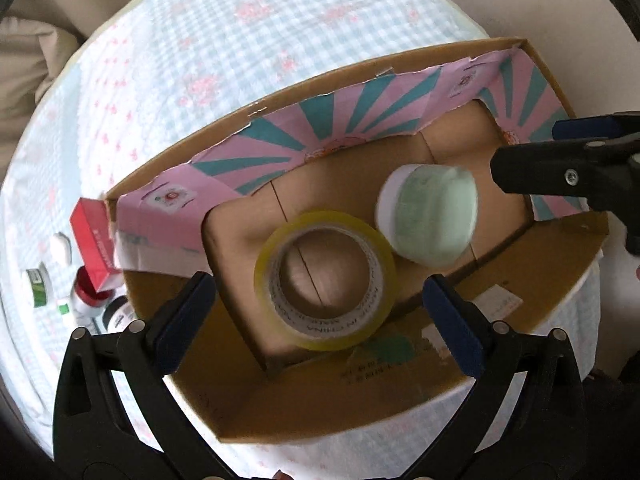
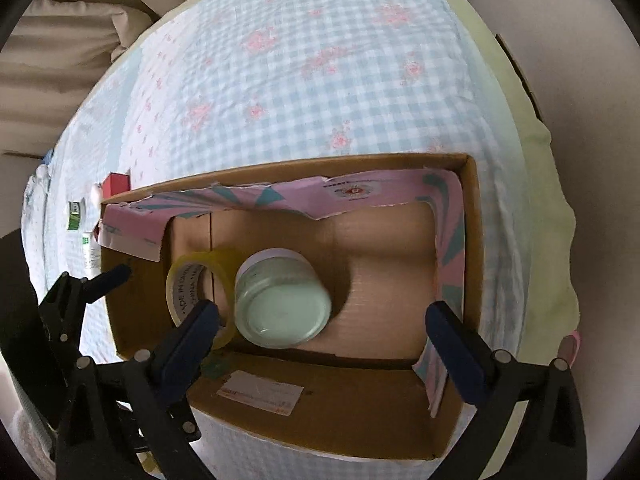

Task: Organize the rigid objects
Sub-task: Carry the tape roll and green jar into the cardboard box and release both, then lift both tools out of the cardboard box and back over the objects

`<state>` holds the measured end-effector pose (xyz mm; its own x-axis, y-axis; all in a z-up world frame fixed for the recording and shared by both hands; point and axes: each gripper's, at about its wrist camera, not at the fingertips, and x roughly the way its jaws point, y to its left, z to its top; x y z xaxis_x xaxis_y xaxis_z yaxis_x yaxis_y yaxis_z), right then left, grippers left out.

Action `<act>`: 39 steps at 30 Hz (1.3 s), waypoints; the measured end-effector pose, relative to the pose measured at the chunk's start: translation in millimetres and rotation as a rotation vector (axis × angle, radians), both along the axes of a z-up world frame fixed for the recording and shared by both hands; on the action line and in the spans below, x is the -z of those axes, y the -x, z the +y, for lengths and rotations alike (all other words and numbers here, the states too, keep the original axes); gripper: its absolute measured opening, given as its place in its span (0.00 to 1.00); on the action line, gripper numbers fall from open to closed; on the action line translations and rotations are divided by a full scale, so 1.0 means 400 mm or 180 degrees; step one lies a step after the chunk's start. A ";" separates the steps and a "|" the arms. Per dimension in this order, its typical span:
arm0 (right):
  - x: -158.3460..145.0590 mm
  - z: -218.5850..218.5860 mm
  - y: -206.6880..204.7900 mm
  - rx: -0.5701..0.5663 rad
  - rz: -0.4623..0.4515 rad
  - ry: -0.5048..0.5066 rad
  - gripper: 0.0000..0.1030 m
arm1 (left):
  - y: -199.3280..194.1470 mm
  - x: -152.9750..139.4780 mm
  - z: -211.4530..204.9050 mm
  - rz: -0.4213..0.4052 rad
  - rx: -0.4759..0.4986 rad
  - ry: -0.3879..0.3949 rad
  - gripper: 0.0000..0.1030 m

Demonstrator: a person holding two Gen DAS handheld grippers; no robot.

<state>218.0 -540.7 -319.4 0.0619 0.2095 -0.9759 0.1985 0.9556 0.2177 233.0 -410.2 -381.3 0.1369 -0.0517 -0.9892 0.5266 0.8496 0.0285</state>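
A cardboard box (image 1: 360, 396) lined with pink and teal paper stands on the checked tablecloth. Inside it lie a yellow tape roll (image 1: 326, 278) and a pale green jar with a white lid (image 1: 430, 214), side by side. My left gripper (image 1: 320, 320) is open and empty, hovering over the tape roll. In the right wrist view the box (image 2: 340, 420) holds the jar (image 2: 282, 304) and the tape roll (image 2: 192, 284). My right gripper (image 2: 322, 338) is open and empty above the box, the jar between its fingers' line and the box floor.
Left of the box stand a red carton (image 1: 94, 236), a red-capped bottle (image 1: 90, 294), a green-labelled bottle (image 1: 38, 286) and other small bottles. The right gripper's arm (image 1: 560, 172) reaches over the box's right end. Checked tablecloth (image 2: 320, 80) stretches behind the box.
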 end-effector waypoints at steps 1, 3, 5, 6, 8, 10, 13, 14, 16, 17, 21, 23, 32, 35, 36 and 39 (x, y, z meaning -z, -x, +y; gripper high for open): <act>-0.002 -0.001 0.003 0.0017 -0.0003 0.0008 1.00 | 0.004 -0.006 0.004 -0.0013 -0.0007 0.0002 1.00; -0.010 -0.004 0.007 0.0036 -0.0003 0.0013 1.00 | 0.010 -0.020 0.014 -0.0035 -0.0032 0.0028 1.00; -0.016 -0.006 0.010 0.0052 -0.0024 0.0031 1.00 | 0.014 -0.032 0.023 -0.0044 -0.0051 0.0057 1.00; -0.022 -0.007 0.011 0.0061 -0.0034 0.0046 1.00 | 0.017 -0.036 0.026 -0.0053 -0.0052 0.0061 1.00; -0.028 -0.005 0.013 0.0066 -0.0057 0.0059 1.00 | 0.017 -0.048 0.022 -0.0084 -0.0052 0.0062 1.00; -0.036 -0.002 0.015 0.0072 -0.0075 0.0101 1.00 | 0.019 -0.060 0.024 -0.0100 -0.0055 0.0081 1.00; -0.059 0.002 0.024 0.0074 -0.0092 0.0183 1.00 | 0.024 -0.087 0.028 -0.0149 -0.0068 0.0125 1.00; -0.068 0.005 0.026 0.0077 -0.0099 0.0209 1.00 | 0.025 -0.099 0.031 -0.0169 -0.0075 0.0145 1.00; -0.092 0.013 0.035 0.0070 -0.0131 0.0251 1.00 | 0.033 -0.126 0.040 -0.0224 -0.0086 0.0182 1.00; -0.101 0.016 0.039 0.0069 -0.0148 0.0273 1.00 | 0.038 -0.141 0.045 -0.0249 -0.0092 0.0200 1.00; -0.172 0.041 0.063 0.0022 -0.0230 0.0480 1.00 | 0.065 -0.221 0.075 -0.0356 -0.0141 0.0318 1.00; -0.213 0.056 0.073 0.0008 -0.0283 0.0543 1.00 | 0.083 -0.263 0.095 -0.0420 -0.0165 0.0390 1.00; -0.378 0.178 0.136 -0.0089 -0.0597 0.0666 1.00 | 0.167 -0.461 0.276 -0.0770 -0.0432 0.0553 1.00; -0.428 0.249 0.164 -0.0173 -0.0766 0.0772 1.00 | 0.193 -0.515 0.366 -0.0882 -0.0569 0.0631 1.00; -0.442 0.270 0.173 -0.0178 -0.0809 0.0766 1.00 | 0.202 -0.529 0.402 -0.0927 -0.0641 0.0640 1.00; -0.481 0.339 0.203 -0.0132 -0.0924 0.0691 1.00 | 0.225 -0.557 0.502 -0.0973 -0.0848 0.0663 1.00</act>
<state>136.6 -405.1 -127.0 0.3385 0.0076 -0.9409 0.1182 0.9917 0.0505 143.1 -209.4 -158.3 0.4565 -0.1687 -0.8736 0.2827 0.9585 -0.0373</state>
